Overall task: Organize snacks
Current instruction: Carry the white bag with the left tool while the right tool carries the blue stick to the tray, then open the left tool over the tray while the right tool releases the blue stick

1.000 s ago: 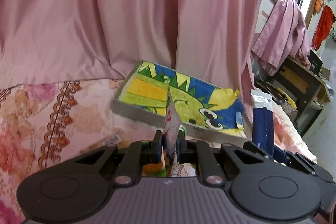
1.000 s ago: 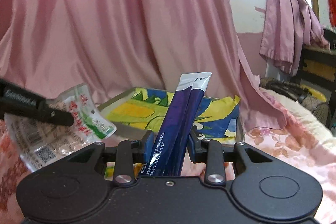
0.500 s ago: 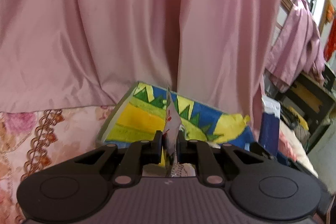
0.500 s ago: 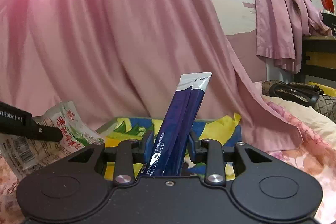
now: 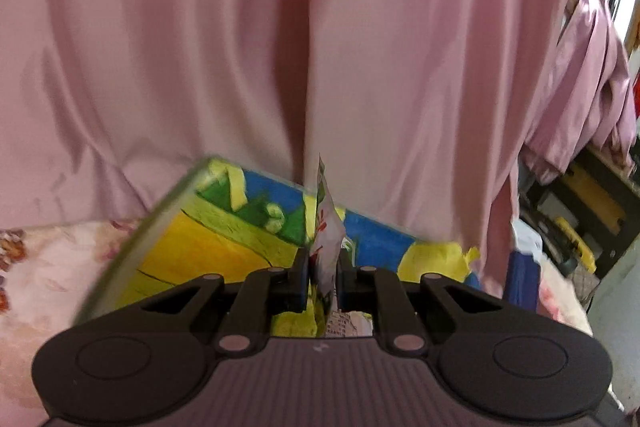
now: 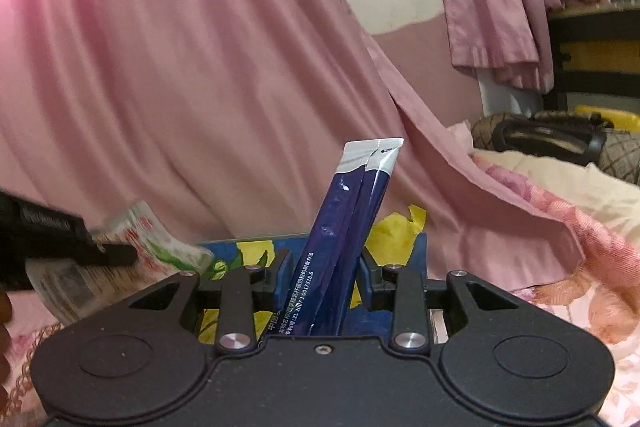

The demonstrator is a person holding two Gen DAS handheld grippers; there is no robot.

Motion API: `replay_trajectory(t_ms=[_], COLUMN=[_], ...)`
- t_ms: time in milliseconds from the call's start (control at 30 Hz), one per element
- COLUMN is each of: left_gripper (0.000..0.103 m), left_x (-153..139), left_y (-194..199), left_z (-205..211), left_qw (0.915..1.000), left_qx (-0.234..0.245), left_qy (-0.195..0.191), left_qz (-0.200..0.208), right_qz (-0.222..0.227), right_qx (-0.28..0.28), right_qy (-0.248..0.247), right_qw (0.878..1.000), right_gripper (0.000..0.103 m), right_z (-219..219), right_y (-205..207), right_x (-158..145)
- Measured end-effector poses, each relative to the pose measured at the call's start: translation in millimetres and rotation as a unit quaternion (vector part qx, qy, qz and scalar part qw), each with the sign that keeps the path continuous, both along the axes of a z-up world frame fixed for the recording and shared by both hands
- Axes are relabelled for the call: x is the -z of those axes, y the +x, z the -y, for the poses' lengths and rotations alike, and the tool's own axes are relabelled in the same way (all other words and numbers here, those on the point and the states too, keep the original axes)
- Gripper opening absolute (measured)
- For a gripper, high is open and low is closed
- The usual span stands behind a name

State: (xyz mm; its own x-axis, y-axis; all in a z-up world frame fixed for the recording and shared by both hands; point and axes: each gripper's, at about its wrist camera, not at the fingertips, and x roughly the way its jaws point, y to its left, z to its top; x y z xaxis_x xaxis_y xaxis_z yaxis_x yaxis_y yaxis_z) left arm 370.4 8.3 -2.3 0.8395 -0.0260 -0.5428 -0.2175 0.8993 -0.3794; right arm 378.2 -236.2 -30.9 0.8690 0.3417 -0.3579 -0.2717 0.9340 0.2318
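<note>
Both packets ride clamped, the thin white red-and-green printed plastic snack packet (image 5: 326, 247) in our left gripper (image 5: 323, 281), the dark blue foil stick sachets (image 6: 346, 227) in our right gripper (image 6: 320, 287); we judge each should clear the near rim of the shallow cartoon-printed yellow-and-blue tray (image 5: 192, 247) before release.
</note>
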Motion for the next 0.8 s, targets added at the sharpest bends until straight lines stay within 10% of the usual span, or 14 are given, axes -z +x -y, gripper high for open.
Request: replay_trajectory(t_ms=[800], left_gripper=[0.025], left_x=[51], left_y=[14], left_z=[11], left_qw=[0.9963], left_qx=[0.0], left_qy=[-0.007], left_qz=[-0.086], right_qz=[-0.125], right_qx=[-0.044], right_qy=[-0.071], right_qw=[0.989], right_gripper=[0.049], right_z=[-16], right_y=[28], right_x=[22])
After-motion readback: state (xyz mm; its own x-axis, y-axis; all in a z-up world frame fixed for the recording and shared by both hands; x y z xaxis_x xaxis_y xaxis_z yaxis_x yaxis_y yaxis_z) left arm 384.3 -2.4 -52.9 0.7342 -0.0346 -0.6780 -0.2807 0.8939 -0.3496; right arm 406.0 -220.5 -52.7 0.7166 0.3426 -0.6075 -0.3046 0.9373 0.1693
